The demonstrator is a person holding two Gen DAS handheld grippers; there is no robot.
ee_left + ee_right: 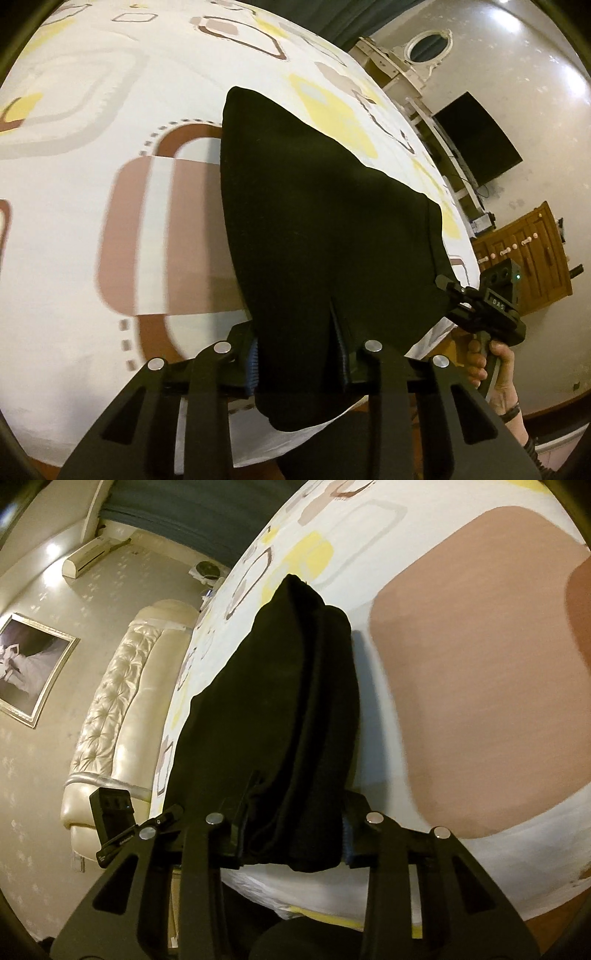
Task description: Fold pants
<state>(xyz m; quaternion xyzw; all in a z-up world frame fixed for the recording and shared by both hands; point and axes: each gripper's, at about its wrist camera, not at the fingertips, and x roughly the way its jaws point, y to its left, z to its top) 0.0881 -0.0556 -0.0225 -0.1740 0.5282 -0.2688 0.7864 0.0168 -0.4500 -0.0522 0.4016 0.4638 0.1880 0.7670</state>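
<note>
Both grippers clamp one end of black pants (325, 221) | left gripper (299, 365) and right gripper (291, 842) each pinch a corner, apparently to carry it over in a fold | far end rests on patterned bedsheet (110, 110)
</note>
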